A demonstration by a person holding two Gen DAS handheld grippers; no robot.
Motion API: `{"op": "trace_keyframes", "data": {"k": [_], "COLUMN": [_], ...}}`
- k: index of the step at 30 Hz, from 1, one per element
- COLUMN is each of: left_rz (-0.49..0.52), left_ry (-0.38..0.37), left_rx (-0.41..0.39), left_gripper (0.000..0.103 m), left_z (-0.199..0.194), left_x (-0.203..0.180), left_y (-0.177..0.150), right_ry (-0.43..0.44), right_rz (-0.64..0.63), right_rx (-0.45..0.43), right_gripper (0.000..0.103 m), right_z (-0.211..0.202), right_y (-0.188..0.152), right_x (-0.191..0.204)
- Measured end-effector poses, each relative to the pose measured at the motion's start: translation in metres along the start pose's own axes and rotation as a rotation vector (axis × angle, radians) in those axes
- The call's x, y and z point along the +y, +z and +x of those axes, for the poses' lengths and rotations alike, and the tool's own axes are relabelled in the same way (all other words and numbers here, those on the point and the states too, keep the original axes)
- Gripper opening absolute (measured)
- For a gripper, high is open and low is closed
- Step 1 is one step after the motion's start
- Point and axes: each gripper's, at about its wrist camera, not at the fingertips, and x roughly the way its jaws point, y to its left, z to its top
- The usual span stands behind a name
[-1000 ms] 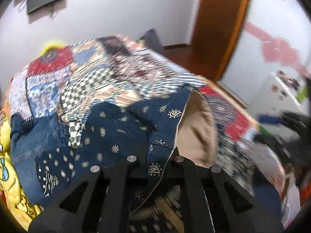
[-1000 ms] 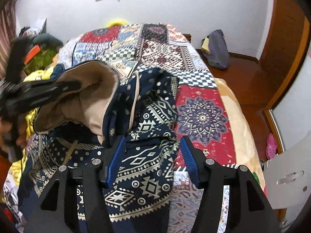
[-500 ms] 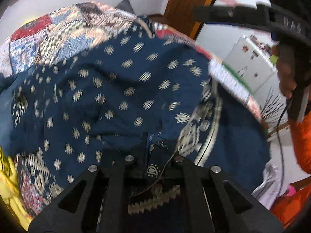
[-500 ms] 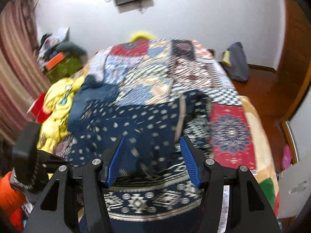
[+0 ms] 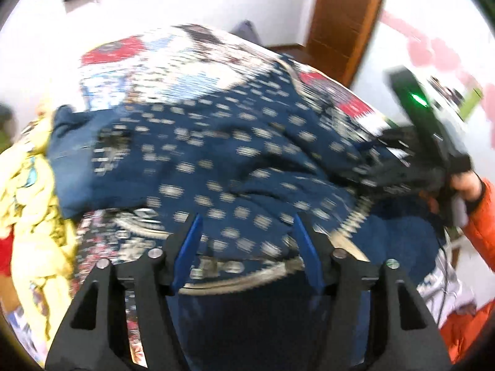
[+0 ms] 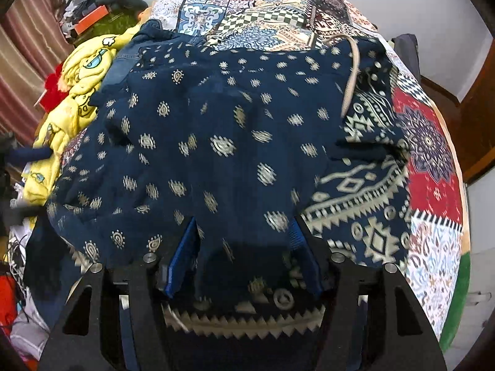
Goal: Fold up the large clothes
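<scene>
Patchwork quilt point(image 6: 430, 182) covers the bed ahead of both tools, and on it, directly beyond and beneath the tips, a navy printed garment point(image 6: 216, 142) is spread, one half folded over with the zigzag border shown to the right of the right gripper point(image 6: 244, 247). Both the right gripper and the left gripper point(image 5: 247, 241) are seen with jaws parted, nothing grasped. Judged from this, the near hem should be pinched at two level points and wrinkles smoothed before another fold is laid.
</scene>
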Motion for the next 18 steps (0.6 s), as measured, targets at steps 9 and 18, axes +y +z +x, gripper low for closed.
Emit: {"op": "trace_keyframes", "data": {"k": [9,18], "left_rz": [-0.341,-0.648], "left_ry": [0.137,0.049], "left_rx": [-0.051,0.013], "left_gripper": [0.066,0.066], "left_z": [0.005,0.066], "left_x": [0.121,0.219], "left_y": [0.015,0.008], "right_ry": [-0.084,-0.128], "right_rz": [0.025,0.221], "right_rx": [-0.127,-0.164], "right_gripper": [0.058,0.058], "right_z": [-0.05,-0.04], "right_y": [0.018,0.053], "right_x": [-0.032,-0.108]}}
